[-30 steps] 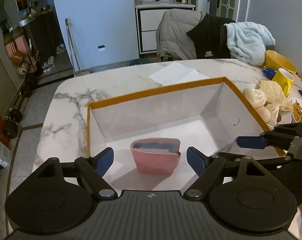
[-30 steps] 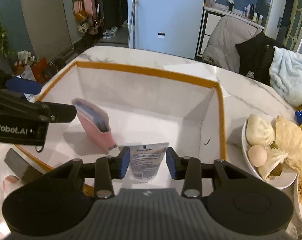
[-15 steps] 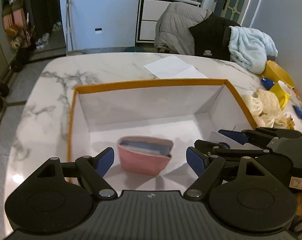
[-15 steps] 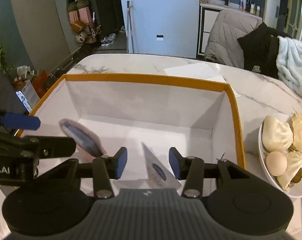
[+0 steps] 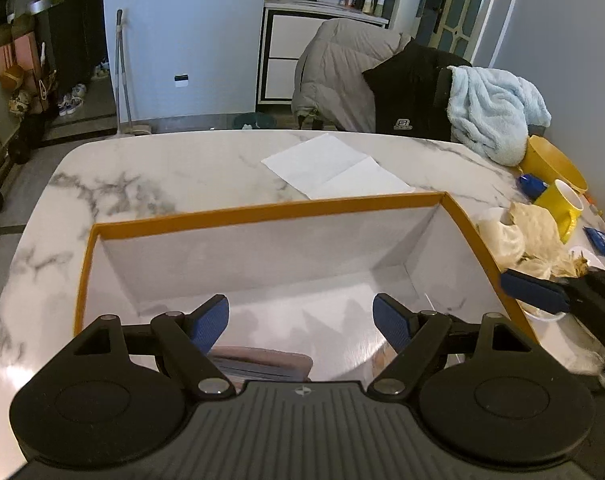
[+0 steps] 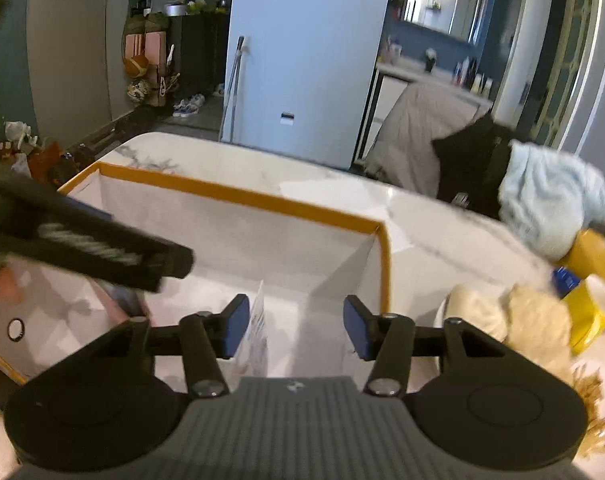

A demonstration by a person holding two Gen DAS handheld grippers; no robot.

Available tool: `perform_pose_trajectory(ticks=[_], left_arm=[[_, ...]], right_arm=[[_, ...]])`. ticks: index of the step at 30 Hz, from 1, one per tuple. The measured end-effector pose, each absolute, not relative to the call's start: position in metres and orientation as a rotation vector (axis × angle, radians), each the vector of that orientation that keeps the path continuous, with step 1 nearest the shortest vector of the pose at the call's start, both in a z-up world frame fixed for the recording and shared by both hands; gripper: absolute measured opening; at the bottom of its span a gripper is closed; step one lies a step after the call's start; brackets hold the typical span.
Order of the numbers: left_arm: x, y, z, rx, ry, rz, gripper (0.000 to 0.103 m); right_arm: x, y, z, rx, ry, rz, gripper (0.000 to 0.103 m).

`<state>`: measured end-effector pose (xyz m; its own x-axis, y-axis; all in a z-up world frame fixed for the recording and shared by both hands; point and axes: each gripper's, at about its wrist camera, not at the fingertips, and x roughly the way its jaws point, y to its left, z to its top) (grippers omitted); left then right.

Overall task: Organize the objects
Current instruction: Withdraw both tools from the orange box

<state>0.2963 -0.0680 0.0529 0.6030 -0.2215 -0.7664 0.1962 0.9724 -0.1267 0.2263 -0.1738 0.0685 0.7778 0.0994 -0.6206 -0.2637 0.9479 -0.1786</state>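
Note:
An open white box with an orange rim (image 5: 262, 212) stands on the marble table; it also shows in the right wrist view (image 6: 238, 196). A pink pouch (image 5: 262, 364) stands inside it near the front, just below my left gripper (image 5: 301, 324), which is open and empty above the box. A white tube (image 6: 256, 336) lies in the box by the left finger of my right gripper (image 6: 296, 326), which is open and holds nothing. The left gripper's body (image 6: 90, 248) crosses the right wrist view, blurred.
A white paper sheet (image 5: 334, 168) lies behind the box. To the right are a plate of buns and food (image 6: 514, 320), a yellow mug (image 5: 558, 204) and a yellow bowl (image 5: 550, 164). A chair draped with coats and a blue towel (image 5: 494, 112) stands beyond the table.
Both grippers have lifted and pulled back from the box. The right gripper has opened wider and the tube now lies free. The pouch has slid to the bottom edge of the left view.

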Motion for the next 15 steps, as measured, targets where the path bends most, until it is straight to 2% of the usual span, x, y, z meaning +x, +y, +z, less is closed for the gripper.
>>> perform_pose_trajectory(ticks=[3,9,15], left_arm=[[0.295,-0.063,0.058,-0.042,0.873,-0.253,0.088],[0.262,-0.037,0.083,-0.085,0.806,-0.36,0.094],[0.263,-0.036,0.064,-0.092,0.915,-0.408,0.097]], right_arm=[[0.223,-0.169,0.07,-0.316,0.641,0.226,0.056],[0.217,-0.176,0.07,-0.194,0.652,0.437,0.055],[0.236,-0.182,0.049,-0.207,0.726,0.371,0.056]])
